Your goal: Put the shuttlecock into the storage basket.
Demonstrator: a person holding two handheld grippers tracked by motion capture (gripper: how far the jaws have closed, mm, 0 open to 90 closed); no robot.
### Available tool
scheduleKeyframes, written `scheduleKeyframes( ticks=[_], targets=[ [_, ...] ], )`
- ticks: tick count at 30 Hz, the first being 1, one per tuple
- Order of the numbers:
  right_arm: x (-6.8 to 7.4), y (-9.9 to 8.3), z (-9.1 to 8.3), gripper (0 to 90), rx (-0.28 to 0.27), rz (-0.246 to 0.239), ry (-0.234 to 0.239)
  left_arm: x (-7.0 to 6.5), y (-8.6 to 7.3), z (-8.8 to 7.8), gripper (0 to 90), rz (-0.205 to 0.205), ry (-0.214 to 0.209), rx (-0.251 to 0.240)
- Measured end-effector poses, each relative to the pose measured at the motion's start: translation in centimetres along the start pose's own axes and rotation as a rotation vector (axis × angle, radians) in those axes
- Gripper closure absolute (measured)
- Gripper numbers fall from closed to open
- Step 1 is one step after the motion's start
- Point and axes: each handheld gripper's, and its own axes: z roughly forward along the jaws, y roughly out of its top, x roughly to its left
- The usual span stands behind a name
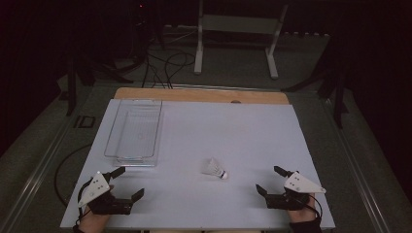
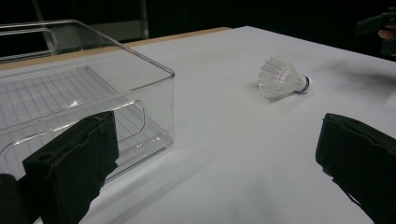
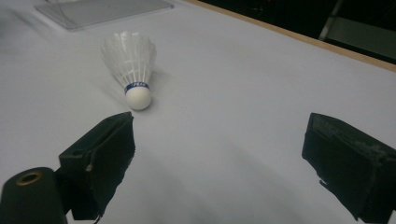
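White table (image 1: 243, 126): one shuttlecock (image 1: 214, 168) lies on its side near the centre, toward the near edge, white cork tip pointing to about 4 o'clock, feathers to 10 o'clock. A clear plastic bin (image 1: 133, 131) sits at 10 o'clock from it, well apart, nothing seen inside. Left gripper (image 1: 128, 182) rests at the near left corner, jaws spread wide, holding nothing, bin just beyond it. Right gripper (image 1: 272, 179) rests at the near right, at 4 o'clock from the shuttlecock, jaws spread, holding nothing.
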Motion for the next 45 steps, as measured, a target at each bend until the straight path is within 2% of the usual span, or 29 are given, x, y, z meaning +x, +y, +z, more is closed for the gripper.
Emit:
scheduleKeyframes(
  ticks=[2, 13, 16, 35, 39, 41, 42, 45],
  targets=[
    [0.0, 0.1, 0.0, 9.2, -0.005, 0.007, -0.011, 0.0, 0.0, 0.0, 0.2, 0.006, -0.004, 0.003],
    [0.3, 0.3, -0.2, 9.2, -0.029, 0.007, -0.006, 0.0, 0.0, 0.0, 0.2, 0.004, -0.002, 0.002],
    [0.3, 0.4, -0.3, 9.3, -0.037, 0.002, -0.028, 0.0, 0.0, 0.0, 0.2, 0.002, -0.006, 0.002],
    [0.4, 0.4, -0.4, 9.3, -0.033, -0.006, -0.033, -0.5, 0.5, 0.0, 0.2, 0.018, -0.03, 0.011],
    [0.4, 0.4, -0.5, 9.3, -0.039, -0.005, -0.035, -0.6, 1.1, -0.3, 0.2, -0.003, -0.028, -0.006],
    [0.4, 0.4, -0.5, 9.3, -0.041, -0.004, -0.037, -0.7, 1.3, -0.4, 0.2, 0.0, -0.026, -0.006],
    [0.4, 0.5, -0.6, 9.3, -0.041, -0.003, -0.038, -0.9, 2.0, -0.6, 0.2, 0.021, -0.017, -0.002],
    [0.3, 0.4, -0.6, 9.3, -0.046, 0.004, -0.04, -0.9, 2.9, -0.9, 0.2, 0.033, -0.019, -0.006]
  ],
)
